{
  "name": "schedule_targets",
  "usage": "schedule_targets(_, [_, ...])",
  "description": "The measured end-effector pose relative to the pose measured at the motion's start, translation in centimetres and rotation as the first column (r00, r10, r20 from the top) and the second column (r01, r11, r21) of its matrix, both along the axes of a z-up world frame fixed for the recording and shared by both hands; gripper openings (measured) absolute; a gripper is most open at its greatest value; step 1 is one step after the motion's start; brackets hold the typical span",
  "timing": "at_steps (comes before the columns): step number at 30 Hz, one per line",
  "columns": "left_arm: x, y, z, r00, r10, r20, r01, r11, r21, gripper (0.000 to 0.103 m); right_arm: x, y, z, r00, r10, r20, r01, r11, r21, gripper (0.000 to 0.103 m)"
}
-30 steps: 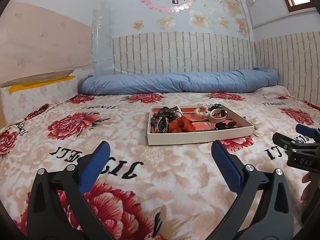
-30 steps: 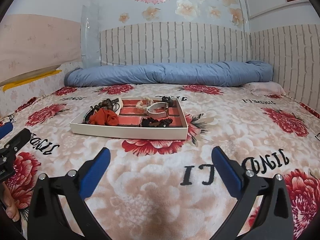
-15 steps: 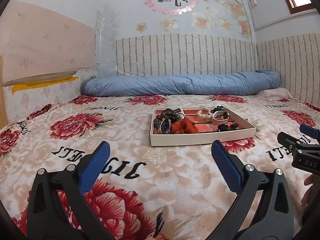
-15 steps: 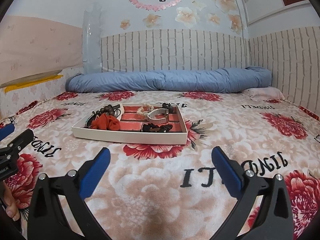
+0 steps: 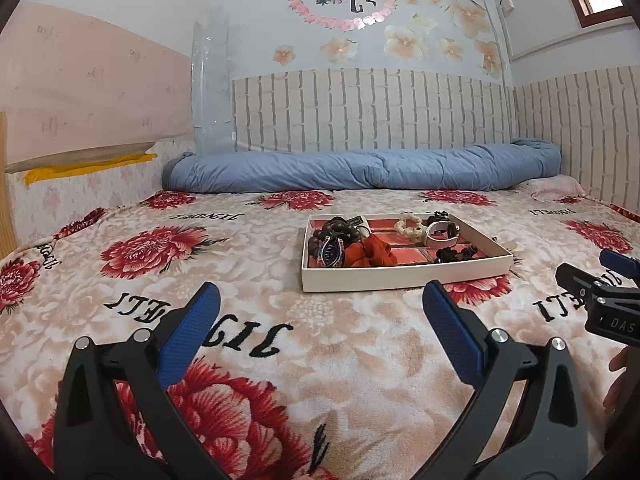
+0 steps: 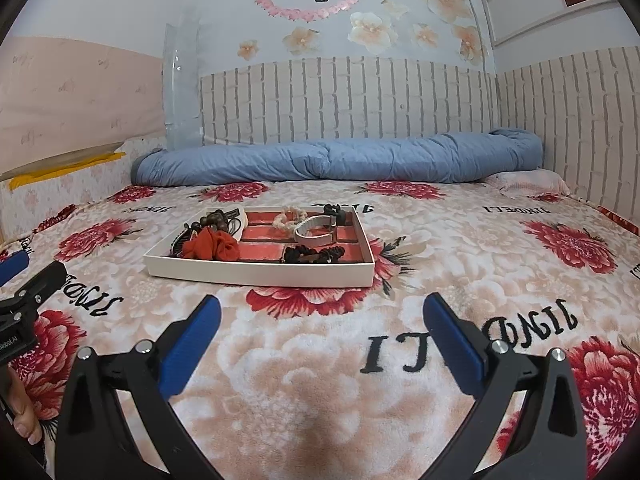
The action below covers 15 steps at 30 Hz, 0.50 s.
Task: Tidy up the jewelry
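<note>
A white tray (image 5: 404, 278) with red compartments lies on the bed; it also shows in the right wrist view (image 6: 256, 274). It holds an orange scrunchie (image 5: 374, 250), dark wooden beads (image 5: 334, 230), a pale bead bracelet (image 5: 410, 228), a white band (image 6: 316, 234) and black hair ties (image 6: 314, 256). My left gripper (image 5: 320, 332) is open and empty, short of the tray. My right gripper (image 6: 320, 332) is open and empty, also short of the tray and to the right of the left one.
The floral blanket (image 5: 248, 280) covers the bed. A rolled blue quilt (image 5: 360, 170) lies along the brick-patterned wall at the far side. A pink pillow (image 6: 528, 182) sits at the far right corner.
Both grippers have tilted upward a little, so the tray sits lower in both views. Both stay open and empty.
</note>
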<state>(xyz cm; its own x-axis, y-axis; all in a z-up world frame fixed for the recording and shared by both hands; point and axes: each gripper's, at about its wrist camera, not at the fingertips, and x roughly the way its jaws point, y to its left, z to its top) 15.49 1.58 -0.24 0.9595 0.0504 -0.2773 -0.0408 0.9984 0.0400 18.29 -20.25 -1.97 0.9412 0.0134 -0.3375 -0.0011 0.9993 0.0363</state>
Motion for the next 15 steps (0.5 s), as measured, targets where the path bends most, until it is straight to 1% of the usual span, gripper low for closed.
schedule_targets(15, [0.31,0.22,-0.04,1.0,0.002,-0.015,-0.003,1.0,-0.015,0.098,0.31,0.0,-0.28,1.0,-0.001,-0.013,0.001,1.0,0.004,0.099])
